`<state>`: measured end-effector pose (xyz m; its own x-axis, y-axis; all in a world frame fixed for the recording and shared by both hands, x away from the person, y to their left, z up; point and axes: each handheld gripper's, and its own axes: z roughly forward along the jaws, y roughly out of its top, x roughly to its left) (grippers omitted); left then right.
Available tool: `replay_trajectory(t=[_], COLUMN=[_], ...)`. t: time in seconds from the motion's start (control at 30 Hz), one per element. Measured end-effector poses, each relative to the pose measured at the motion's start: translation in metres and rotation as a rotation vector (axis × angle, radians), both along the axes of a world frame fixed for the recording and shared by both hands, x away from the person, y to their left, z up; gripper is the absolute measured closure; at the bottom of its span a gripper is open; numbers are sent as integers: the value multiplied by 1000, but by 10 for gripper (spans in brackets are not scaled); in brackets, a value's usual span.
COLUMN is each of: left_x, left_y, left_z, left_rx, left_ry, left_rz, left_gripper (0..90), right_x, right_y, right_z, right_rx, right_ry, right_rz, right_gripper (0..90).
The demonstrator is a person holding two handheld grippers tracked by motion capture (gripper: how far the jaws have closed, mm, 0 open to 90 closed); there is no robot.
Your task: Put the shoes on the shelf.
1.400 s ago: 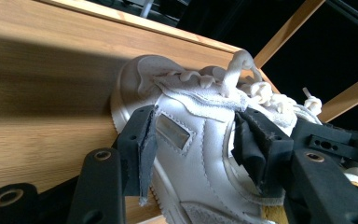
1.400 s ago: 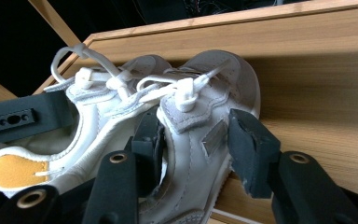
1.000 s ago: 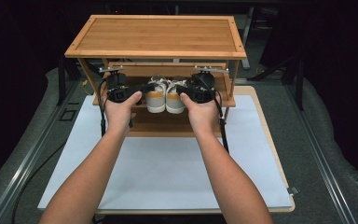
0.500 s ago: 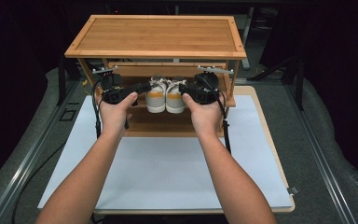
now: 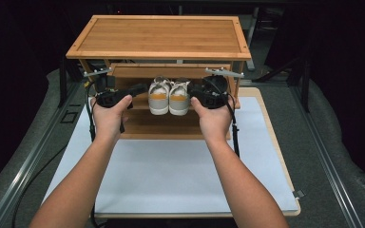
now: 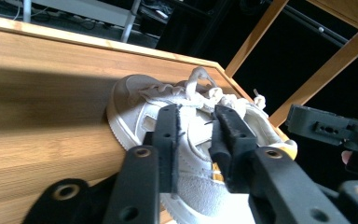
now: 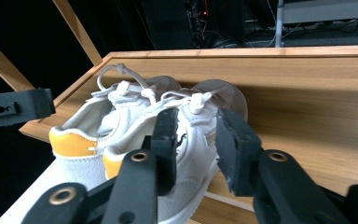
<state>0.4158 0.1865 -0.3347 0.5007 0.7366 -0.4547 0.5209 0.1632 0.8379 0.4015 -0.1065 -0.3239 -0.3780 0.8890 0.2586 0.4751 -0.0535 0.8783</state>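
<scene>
Two white sneakers with yellow heel tabs stand side by side on the middle shelf of a bamboo shoe rack (image 5: 161,35), heels toward me. My left gripper (image 5: 140,89) (image 6: 198,112) comes at the left sneaker (image 5: 159,97) (image 6: 135,102) from its outer side. Its jaws have just been closing, and the sneaker's upper shows in the narrow gap between them. My right gripper (image 5: 193,90) (image 7: 198,116) mirrors it at the right sneaker (image 5: 179,97) (image 7: 191,144), its jaws also closing across that sneaker's laced upper. I see no pad pressing on either shoe.
The rack's top board overhangs the shelf, and slanted side struts (image 6: 261,32) flank it. A lower shelf (image 5: 171,124) sits under the shoes. A white mat (image 5: 171,171) on a wooden board covers the table in front. Dark floor lies around it.
Both hands have shifted slightly at the shelf, staying beside the shoes. The jaws of both grippers stand narrower than before. The sneakers have not moved.
</scene>
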Motion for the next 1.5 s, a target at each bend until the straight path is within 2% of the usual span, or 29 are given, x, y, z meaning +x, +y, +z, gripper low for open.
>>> replay_trajectory(t=[0.13, 0.2, 0.23, 0.37, 0.47, 0.53, 0.57, 0.6, 0.73, 0.93, 1.07, 1.17, 1.23, 1.5], left_x=[-1, -1, -1, 2, 3, 3, 3, 3, 2, 0, -1, -1, -1, 4], left_y=[3, 4, 4, 2, -1, -3, -3, -3, -3, -3, -4, -6, -8, -9], left_z=[0, -3, -3, -13, -19, -23, -24, -26, -28, -32, -32, -32, -31, -31], left_rx=[21, 43, 43, 56, 72, 69, 72, 67, 66, 61, 54, 51, 65, 59], left_ry=[-8, -1, -1, 31, 40, 41, 39, 38, 46, 46, 47, 49, 47, 46], left_rz=[-13, -32, -32, -49, -57, -59, -56, -52, -51, -54, -54, -48, -43, -25], left_gripper=[785, 842, 859, 895, 897, 898, 898, 898, 898, 898, 898, 899, 899, 900], right_x=[-1, -1, -1, -2, -3, -3, -3, -3, -3, -6, -6, -6, -6, -3], right_y=[-4, -8, -8, -13, -13, -10, -10, -7, -4, 2, 4, 3, 3, 4], right_z=[-4, -9, -9, -17, -21, -27, -27, -30, -31, -31, -31, -32, -33, -34], right_rx=[10, 7, 7, -14, -29, -27, -27, -49, -53, -45, -49, -33, -24, -17], right_ry=[1, 8, 8, 18, 27, 46, 46, 45, 56, 58, 49, 50, 52, 44], right_rz=[1, 3, 3, 0, 4, 19, 19, 18, 26, 44, 24, 25, 17, 17], right_gripper=[761, 826, 826, 899, 900, 900, 900, 900, 900, 900, 900, 900, 900, 900])
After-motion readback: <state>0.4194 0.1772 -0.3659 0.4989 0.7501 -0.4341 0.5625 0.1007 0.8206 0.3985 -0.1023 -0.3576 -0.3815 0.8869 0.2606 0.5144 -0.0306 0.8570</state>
